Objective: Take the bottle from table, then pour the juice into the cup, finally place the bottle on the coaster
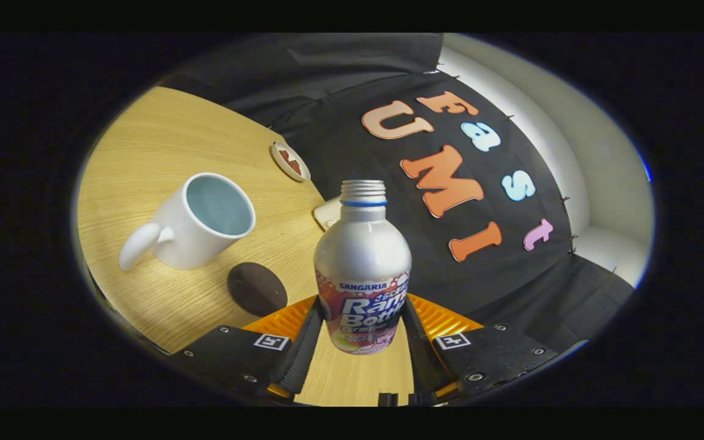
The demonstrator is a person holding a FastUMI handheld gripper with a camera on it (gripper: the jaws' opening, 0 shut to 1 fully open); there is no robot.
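Note:
A silver metal bottle with a printed label and an uncapped threaded neck stands between my fingers. My gripper is shut on its lower body, one finger pressing on each side. The bottle's base seems to hang slightly above the wooden table. A white mug stands beyond the left finger, its handle turned toward me and its inside looking empty. A dark brown round coaster lies flat between the mug and the left finger. The whole scene appears tilted relative to the bottle.
A small round dish with something reddish in it sits at the table's far edge. A pale flat object is partly hidden behind the bottle's shoulder. The black cloth wall hangs just past the table edge.

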